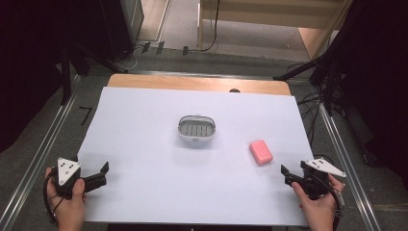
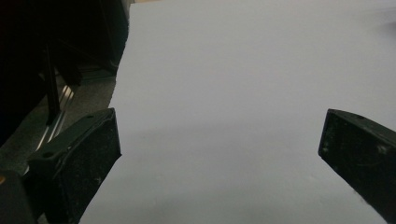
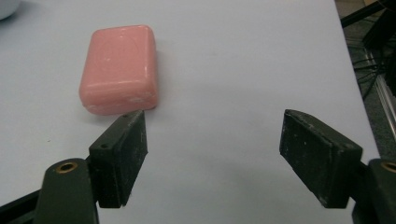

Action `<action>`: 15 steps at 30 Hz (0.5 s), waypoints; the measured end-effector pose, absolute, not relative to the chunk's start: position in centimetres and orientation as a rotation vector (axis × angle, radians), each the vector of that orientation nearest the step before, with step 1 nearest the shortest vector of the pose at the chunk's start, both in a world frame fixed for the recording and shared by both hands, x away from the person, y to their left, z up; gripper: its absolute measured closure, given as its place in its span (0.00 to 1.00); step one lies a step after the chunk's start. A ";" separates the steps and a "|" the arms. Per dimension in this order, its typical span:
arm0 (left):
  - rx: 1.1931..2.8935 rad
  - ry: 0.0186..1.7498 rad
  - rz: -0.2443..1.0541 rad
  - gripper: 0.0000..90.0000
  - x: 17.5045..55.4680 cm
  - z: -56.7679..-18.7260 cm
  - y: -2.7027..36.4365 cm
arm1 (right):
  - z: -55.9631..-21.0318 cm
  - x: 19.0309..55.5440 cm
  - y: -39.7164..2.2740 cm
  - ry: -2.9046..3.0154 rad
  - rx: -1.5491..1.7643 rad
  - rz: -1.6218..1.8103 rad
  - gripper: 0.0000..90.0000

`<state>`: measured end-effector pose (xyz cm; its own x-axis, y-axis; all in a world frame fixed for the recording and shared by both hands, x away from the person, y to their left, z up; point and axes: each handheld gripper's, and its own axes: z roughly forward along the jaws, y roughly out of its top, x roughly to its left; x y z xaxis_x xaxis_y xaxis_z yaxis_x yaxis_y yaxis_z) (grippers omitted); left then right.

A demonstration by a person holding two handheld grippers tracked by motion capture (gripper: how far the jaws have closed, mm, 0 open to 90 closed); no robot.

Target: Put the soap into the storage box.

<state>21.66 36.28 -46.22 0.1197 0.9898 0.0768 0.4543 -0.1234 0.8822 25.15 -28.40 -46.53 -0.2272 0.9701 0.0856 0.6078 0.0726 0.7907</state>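
Right gripper (image 3: pixel 212 154) open, empty; pink soap bar (image 3: pixel 119 69) at its 11 o'clock. Swing left, straddle squarely before closing.

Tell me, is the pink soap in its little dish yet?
Not yet. Nothing looks done: the soap lies on the white sheet, apart from the dish, which is empty. In hand: the right tongs stand open just short of the soap; the left tongs wait open, holding nothing. Left: probably grabbing the soap and setting it in the dish.
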 end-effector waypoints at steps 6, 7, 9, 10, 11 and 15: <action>1.683 1.420 0.942 0.00 21.7 -46.2 36.3 | -46.2 26.0 -27.0 1.932 1.548 1.008 0.27; 1.682 1.420 0.943 0.00 21.7 -46.2 36.3 | -46.1 26.1 -26.8 1.941 1.552 1.008 0.27; 1.682 1.420 0.944 0.00 21.6 -46.2 36.3 | -46.1 26.2 -26.6 1.952 1.551 1.008 0.26; 1.682 1.420 0.947 0.00 21.7 -46.2 36.2 | -46.0 26.4 -26.2 1.969 1.555 1.001 0.26; 1.682 1.420 0.947 0.00 21.7 -46.2 36.2 | -46.0 26.4 -26.2 1.969 1.555 1.001 0.26; 1.686 1.420 0.948 0.00 21.7 -46.2 36.2 | -45.6 26.8 -25.4 1.996 1.544 0.995 0.25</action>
<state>21.66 36.22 -46.22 0.1209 0.9893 0.0822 0.4556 -0.1289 0.8808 26.84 -25.45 -45.63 -0.2905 0.9524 0.0921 0.6469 0.1246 0.7523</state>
